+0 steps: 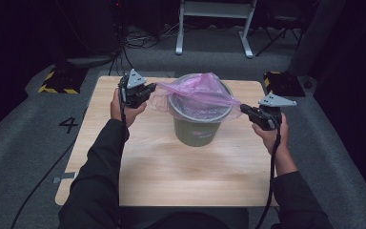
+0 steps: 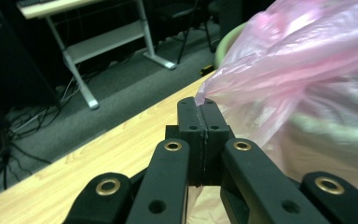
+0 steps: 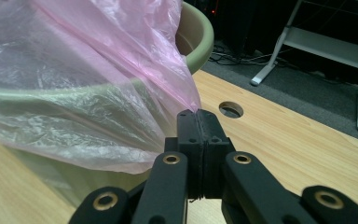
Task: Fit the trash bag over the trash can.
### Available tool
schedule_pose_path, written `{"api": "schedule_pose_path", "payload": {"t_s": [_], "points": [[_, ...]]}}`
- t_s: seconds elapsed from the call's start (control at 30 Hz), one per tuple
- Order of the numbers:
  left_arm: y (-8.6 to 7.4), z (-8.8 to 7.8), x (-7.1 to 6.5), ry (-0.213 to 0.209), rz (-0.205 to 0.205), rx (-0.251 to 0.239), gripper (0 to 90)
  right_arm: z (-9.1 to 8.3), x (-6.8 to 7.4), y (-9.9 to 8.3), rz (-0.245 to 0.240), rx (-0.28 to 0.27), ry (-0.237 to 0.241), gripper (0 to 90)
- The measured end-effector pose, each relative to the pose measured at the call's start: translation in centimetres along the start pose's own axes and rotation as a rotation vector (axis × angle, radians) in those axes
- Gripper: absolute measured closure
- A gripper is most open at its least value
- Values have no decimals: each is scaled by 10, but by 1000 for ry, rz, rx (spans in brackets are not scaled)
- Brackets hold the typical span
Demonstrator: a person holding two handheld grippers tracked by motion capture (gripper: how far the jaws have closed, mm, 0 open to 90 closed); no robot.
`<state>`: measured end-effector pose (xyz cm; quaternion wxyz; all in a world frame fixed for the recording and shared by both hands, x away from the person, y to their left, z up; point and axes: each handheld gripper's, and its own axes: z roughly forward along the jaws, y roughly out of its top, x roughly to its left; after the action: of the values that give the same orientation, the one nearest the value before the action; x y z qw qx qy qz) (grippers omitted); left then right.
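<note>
High view: pink bag (image 1: pixel 198 93) drapes over the green bin (image 1: pixel 196 125) mid-surface, stretched between the left gripper (image 1: pixel 148 89) and right gripper (image 1: pixel 244 109) (each clamped on an opposite edge).

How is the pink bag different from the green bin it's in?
The pink bag is thin, see-through and crinkly; the green bin is solid and stiff. The bag is stretched sideways by the left gripper and right gripper; the bin stands upright on the wooden table, untouched. Both share the same spot.
</note>
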<state>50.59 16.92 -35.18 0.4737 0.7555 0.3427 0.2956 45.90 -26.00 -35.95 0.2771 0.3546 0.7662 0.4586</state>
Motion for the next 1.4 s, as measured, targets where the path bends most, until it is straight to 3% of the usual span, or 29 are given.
{"api": "schedule_pose_path", "payload": {"t_s": [0.17,0.2,0.27,0.43,0.47,0.53,0.6,0.67,0.73,0.8,0.97,1.07,1.1,1.13,1.17,1.2,1.23,1.27,1.4], "points": [[-10,17,-1,5,-50,-5,868,7,-1,-2,0,-17,13,892],[-11,17,-2,5,-57,-15,821,7,-1,-3,1,-14,19,892],[-13,13,-4,-3,-74,-37,627,5,-1,-4,4,-20,21,892],[-16,-18,-15,-20,-11,-68,317,-3,0,-7,-13,-20,36,899],[-18,-27,-17,-44,-6,-69,277,-4,1,-7,-13,-21,38,899],[-23,-39,-19,-84,1,-72,227,-6,2,-7,-14,-24,44,900],[-29,-51,-22,-97,31,-48,200,-9,4,-6,-19,-26,49,899],[-36,-65,-25,-113,24,-50,169,-10,6,-6,-26,-24,49,899],[-42,-73,-32,-151,27,-67,180,-11,7,-6,-28,-23,53,899],[-49,-75,-47,-185,72,-62,195,-12,8,-6,-30,-23,56,899],[-50,-59,-83,-232,163,-22,185,-9,11,-3,-32,-13,68,894],[-46,-44,-90,-209,199,-8,261,-9,13,-1,-35,-15,73,892],[-45,-40,-91,-186,206,-2,351,-10,15,0,-34,-15,84,892],[-43,-36,-92,-156,225,10,351,-10,15,0,-34,-15,84,892],[-42,-33,-92,-134,243,20,457,-10,16,0,-38,-14,96,892],[-41,-30,-92,-112,250,21,457,-10,16,0,-38,-14,96,892],[-40,-27,-91,-94,246,17,542,-10,18,0,-45,-11,107,893],[-40,-26,-89,-87,244,18,542,-10,18,0,-45,-11,107,893],[-39,-21,-83,-87,235,13,755,-11,22,-3,-49,-7,130,894]]}}
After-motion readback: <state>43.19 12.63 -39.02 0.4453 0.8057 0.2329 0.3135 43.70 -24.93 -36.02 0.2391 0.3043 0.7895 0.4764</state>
